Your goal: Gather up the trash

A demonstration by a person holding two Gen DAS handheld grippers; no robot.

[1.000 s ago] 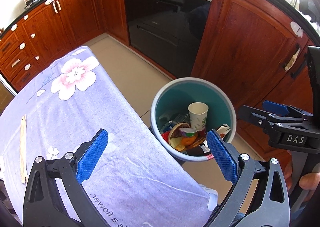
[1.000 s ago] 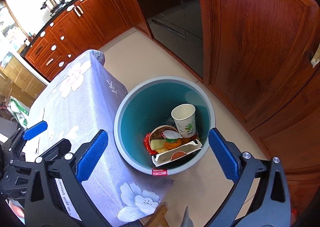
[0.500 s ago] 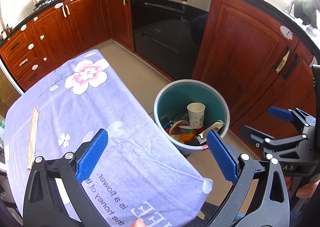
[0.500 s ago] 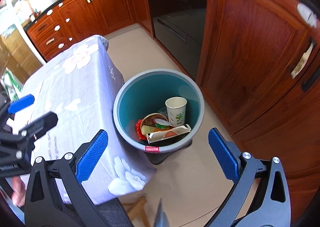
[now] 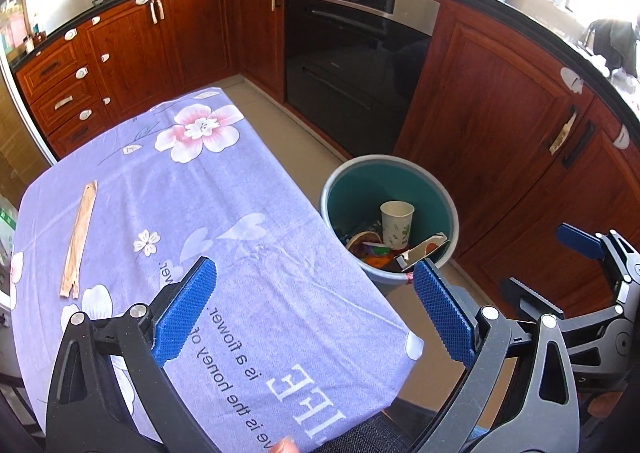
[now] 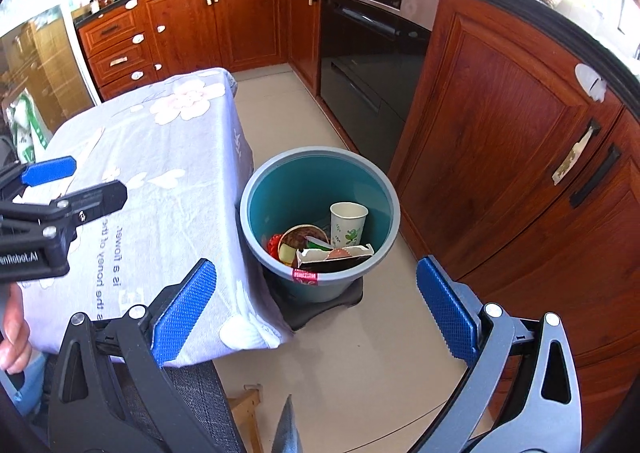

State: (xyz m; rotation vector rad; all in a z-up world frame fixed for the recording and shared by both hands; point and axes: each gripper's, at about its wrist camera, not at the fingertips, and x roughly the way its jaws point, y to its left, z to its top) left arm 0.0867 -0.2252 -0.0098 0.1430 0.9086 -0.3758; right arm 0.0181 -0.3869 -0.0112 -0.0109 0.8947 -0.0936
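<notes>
A grey bin with a teal inside stands on the floor by the table's right edge. In it are a white paper cup, a brown bowl, a carton and other scraps. A wooden chopstick wrapper lies on the lilac flowered tablecloth at the left. My left gripper hangs open and empty above the table's near corner. Held high over the floor near the bin, my right gripper is open and empty too.
Red-brown kitchen cabinets and a black built-in oven run behind and right of the bin. A dark mat lies under the bin. A wooden stool part shows near the table's corner. A hand grips the left tool.
Both grippers have drawn back and upward from the bin, so it looks smaller and farther. More of the tablecloth and the wrapper have come into the left wrist view.
</notes>
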